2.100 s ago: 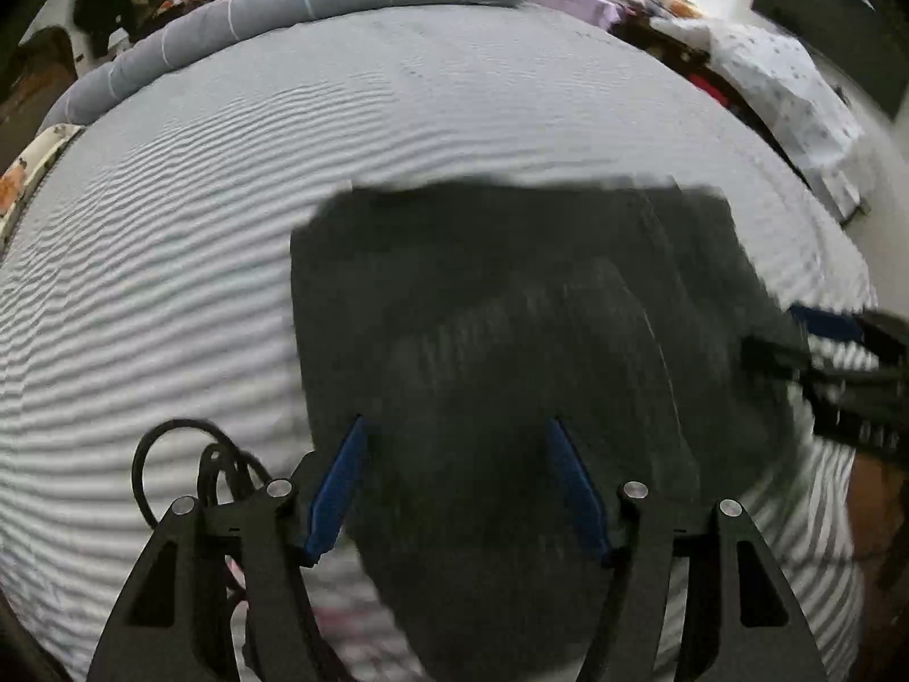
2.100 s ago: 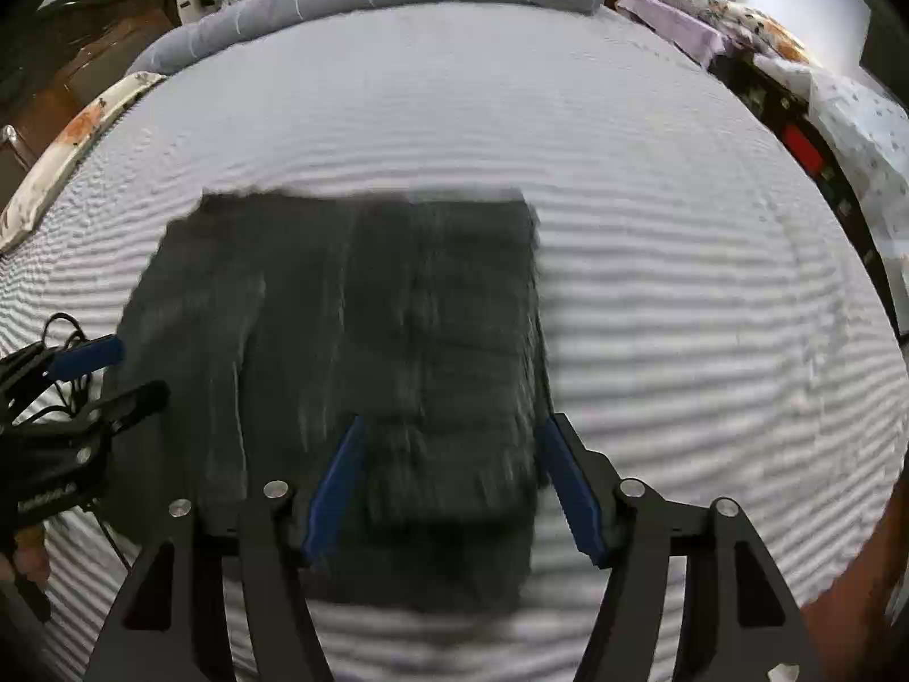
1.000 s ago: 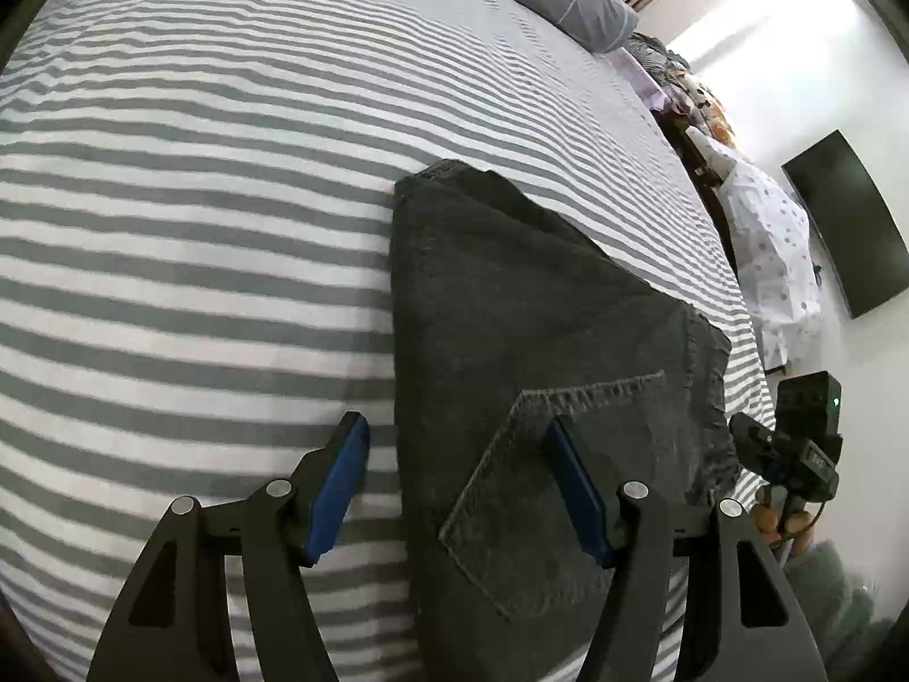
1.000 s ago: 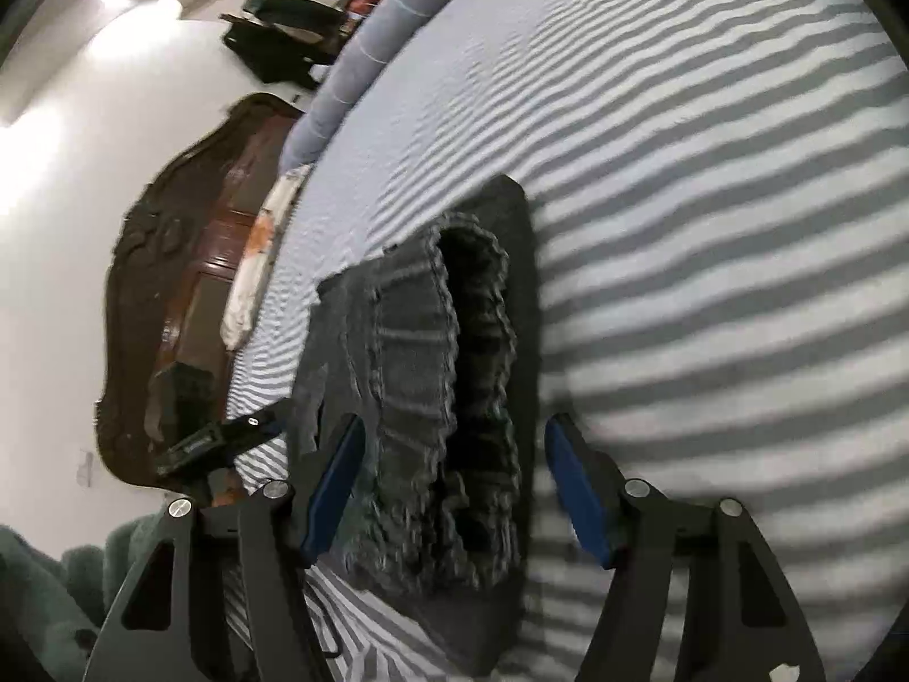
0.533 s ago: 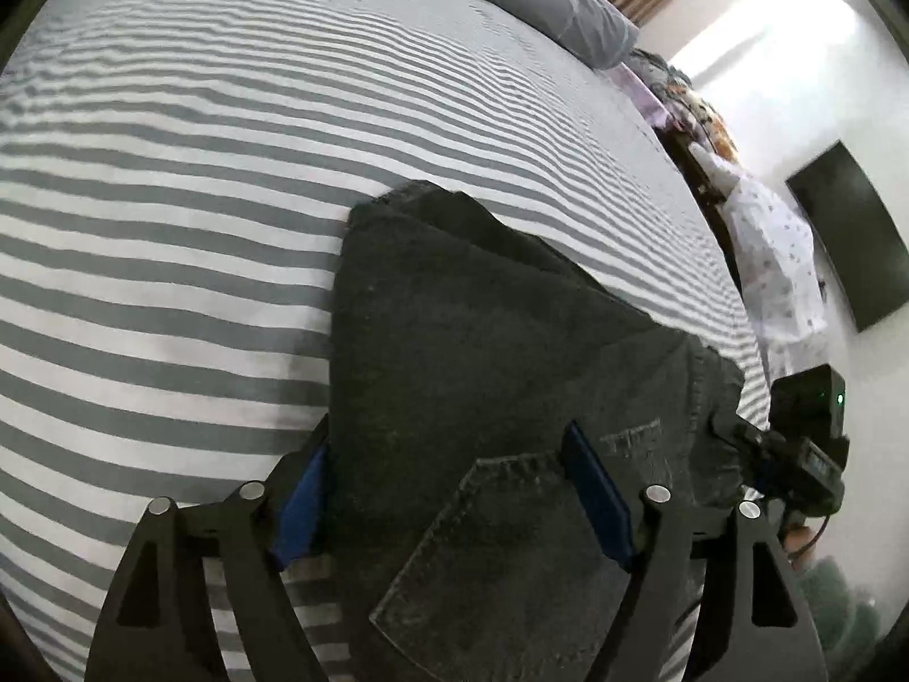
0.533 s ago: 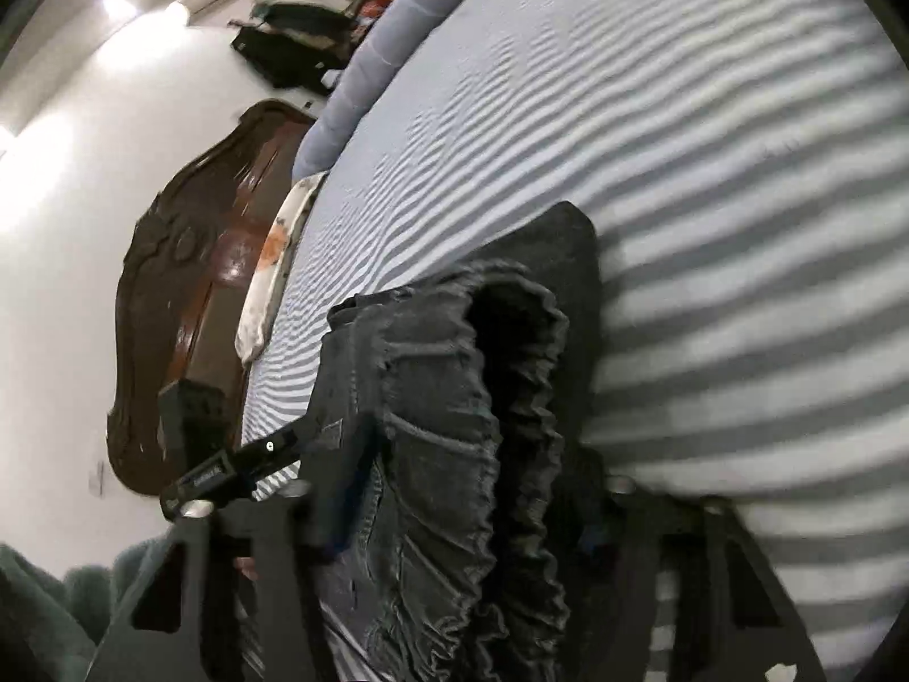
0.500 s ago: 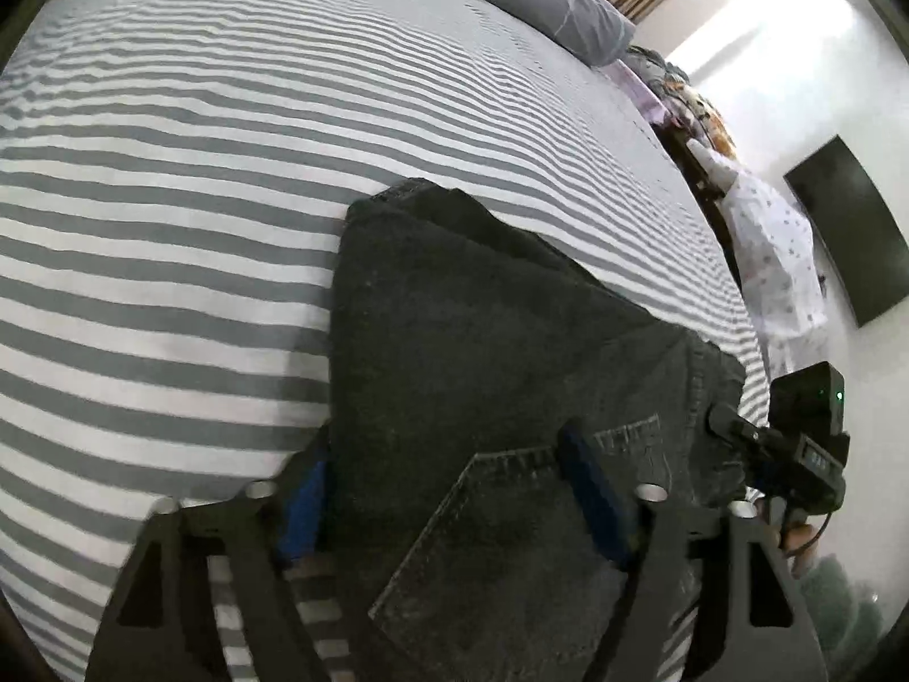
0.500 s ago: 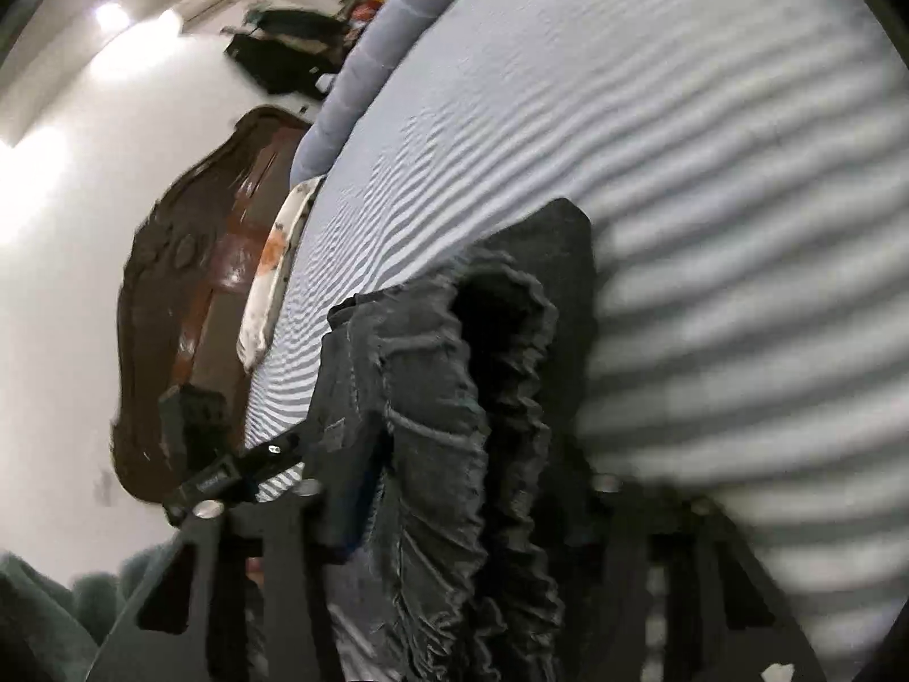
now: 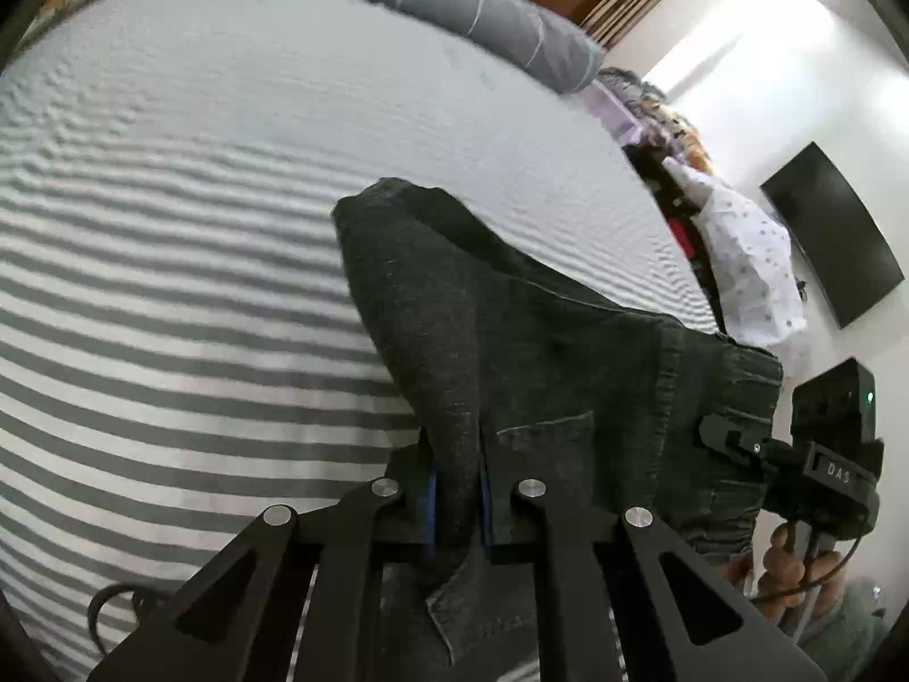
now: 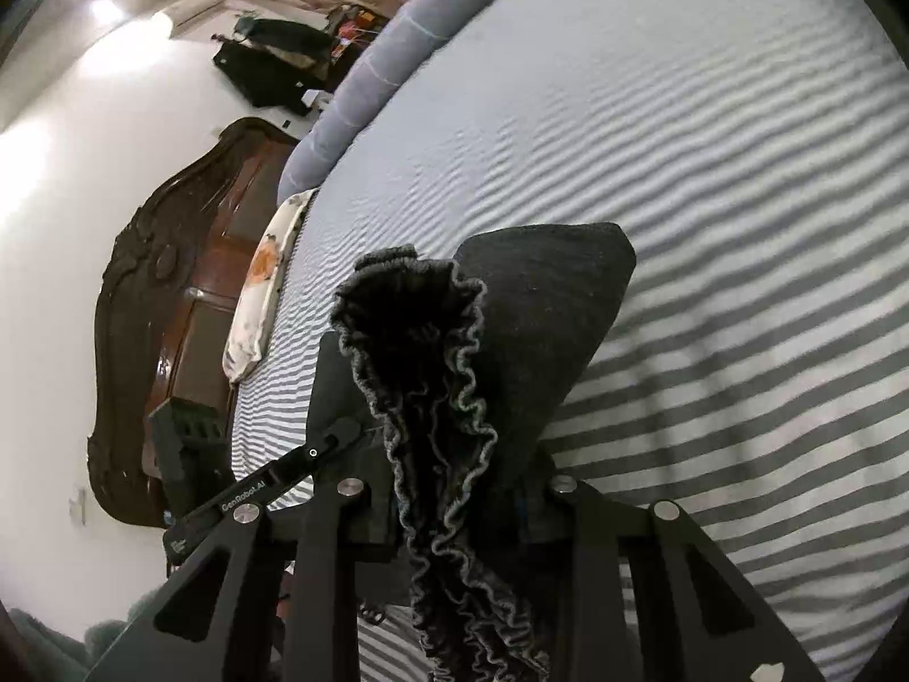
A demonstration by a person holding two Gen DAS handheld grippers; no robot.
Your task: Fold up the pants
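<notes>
The folded dark grey denim pants [image 9: 545,352] lie on the striped bed sheet [image 9: 170,284]. My left gripper [image 9: 454,503] is shut on the near left edge of the pants and lifts that edge. My right gripper [image 10: 457,503] is shut on the ruffled elastic waistband end of the pants [image 10: 443,398], which bunches up between the fingers. The far folded corner [image 10: 568,284] still rests on the sheet. The right gripper shows in the left wrist view [image 9: 733,437] at the pants' right edge. The left gripper shows in the right wrist view [image 10: 318,449].
A long grey bolster pillow [image 9: 454,5] lies along the far side of the bed. A dark wooden headboard [image 10: 165,341] stands at one end. Clutter and a white spotted cloth [image 9: 744,261] sit beside the bed, with a black wall screen [image 9: 835,233].
Both grippers went from open around the pants' edges to shut on them. The gripped edges have risen off the sheet and the waistband now bunches up.
</notes>
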